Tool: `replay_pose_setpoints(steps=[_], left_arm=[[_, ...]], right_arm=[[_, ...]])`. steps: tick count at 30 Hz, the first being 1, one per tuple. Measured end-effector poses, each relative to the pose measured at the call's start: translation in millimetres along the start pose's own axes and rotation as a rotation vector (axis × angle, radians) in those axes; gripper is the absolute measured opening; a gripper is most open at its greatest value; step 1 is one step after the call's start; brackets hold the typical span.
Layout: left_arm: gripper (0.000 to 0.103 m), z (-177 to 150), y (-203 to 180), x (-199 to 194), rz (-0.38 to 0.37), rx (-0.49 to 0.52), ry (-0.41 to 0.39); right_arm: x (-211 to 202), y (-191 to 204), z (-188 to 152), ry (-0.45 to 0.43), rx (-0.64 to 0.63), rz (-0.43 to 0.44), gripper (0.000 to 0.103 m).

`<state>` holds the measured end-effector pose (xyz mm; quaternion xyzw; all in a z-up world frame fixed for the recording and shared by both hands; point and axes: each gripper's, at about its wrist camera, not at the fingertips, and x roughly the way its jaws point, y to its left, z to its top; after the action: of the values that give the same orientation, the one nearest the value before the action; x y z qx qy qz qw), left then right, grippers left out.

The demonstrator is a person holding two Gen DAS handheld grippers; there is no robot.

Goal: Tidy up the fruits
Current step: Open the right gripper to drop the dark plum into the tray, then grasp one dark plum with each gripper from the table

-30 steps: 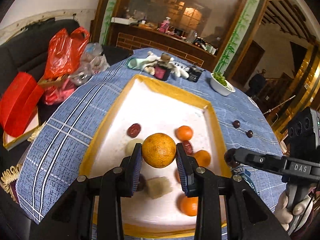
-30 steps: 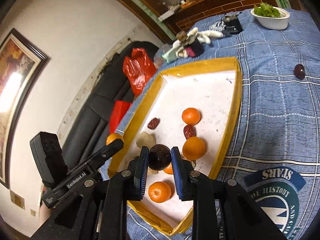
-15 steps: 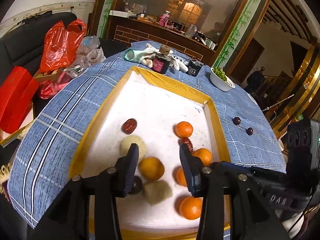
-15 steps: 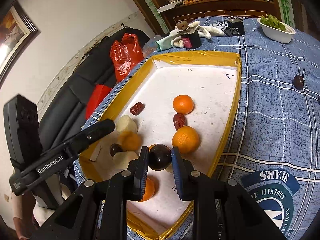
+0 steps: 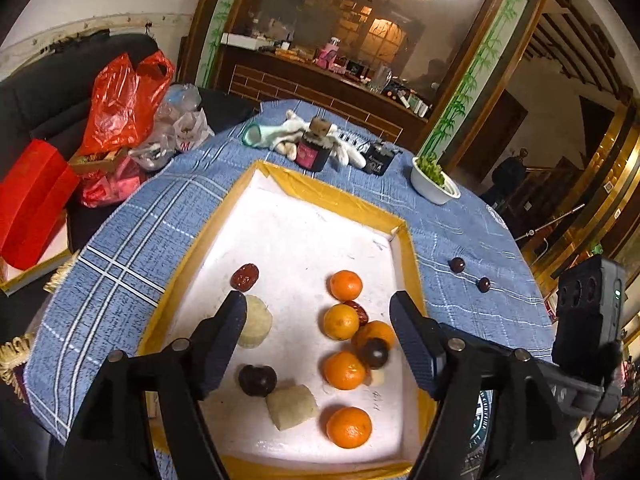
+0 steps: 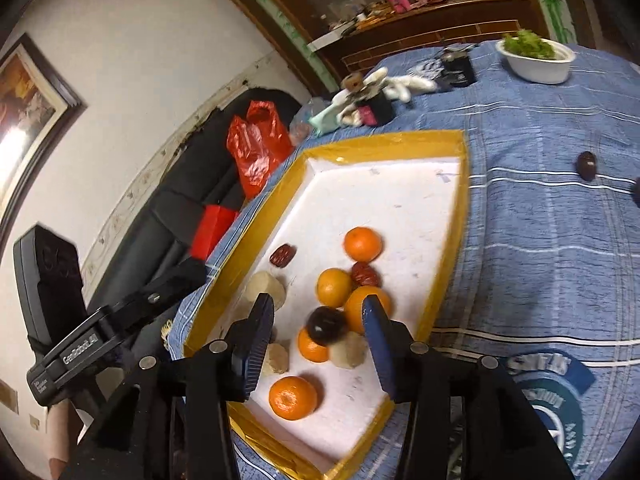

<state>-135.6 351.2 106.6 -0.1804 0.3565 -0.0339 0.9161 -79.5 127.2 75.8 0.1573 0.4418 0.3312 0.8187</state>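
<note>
1. The left gripper [image 5: 316,340] stands spread and empty; its jaws have just been opening.
2. The right gripper [image 6: 318,344] has just been opening, letting go the dark round plum [image 6: 326,326], which lies among small orange tangerines [image 6: 334,287] in the yellow-rimmed white foam tray [image 6: 456,216].
3. The plum looks smooth, light and soft: best taken gently across its middle.

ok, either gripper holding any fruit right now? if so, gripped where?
Nothing held. The left gripper is open and empty above the tray. The right gripper has just been opening; the dark plum lies between its jaws, free of the pads.

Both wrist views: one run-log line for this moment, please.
left gripper: open, empty | right gripper: just opened, dark fruit released | tray: five oranges
</note>
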Motion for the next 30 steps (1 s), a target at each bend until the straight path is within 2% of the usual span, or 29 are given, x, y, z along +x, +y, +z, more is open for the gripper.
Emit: replay_pose_setpoints(steps=[2, 5, 7, 12, 15, 19, 24, 30], left_arm=[[0.079, 1, -8, -8, 0.0, 0.011, -0.009], [0.083, 0, -20, -16, -0.025, 0.022, -0.022], [0.086, -2, -32, -19, -0.043, 0.039, -0.022], [0.087, -11, -66, -9, -0.068, 0.114, 0.015], [0.087, -15, -85, 5, -0.08, 0.145, 0.052], [0.087, -16, -108, 20, -0.091, 0.176, 0.089], [0.087, -6, -131, 46, -0.101, 0.183, 0.138], [0.087, 19, -154, 93, -0.103, 0.166, 0.186]], right_arm=[[-17, -13, 0, -0.027, 0.021, -0.006, 0.051], [-50, -38, -4, -0.066, 0.036, -0.065, 0.051], [-76, -62, -6, -0.089, 0.046, -0.142, 0.051], [-130, -132, -9, -0.126, 0.131, -0.323, 0.051], [-147, -164, -1, -0.148, 0.17, -0.38, 0.051], [-146, -191, 20, -0.163, 0.2, -0.4, 0.051], [-111, -213, 56, -0.159, 0.208, -0.408, 0.051], [-78, -226, 72, -0.129, 0.166, -0.43, 0.051]])
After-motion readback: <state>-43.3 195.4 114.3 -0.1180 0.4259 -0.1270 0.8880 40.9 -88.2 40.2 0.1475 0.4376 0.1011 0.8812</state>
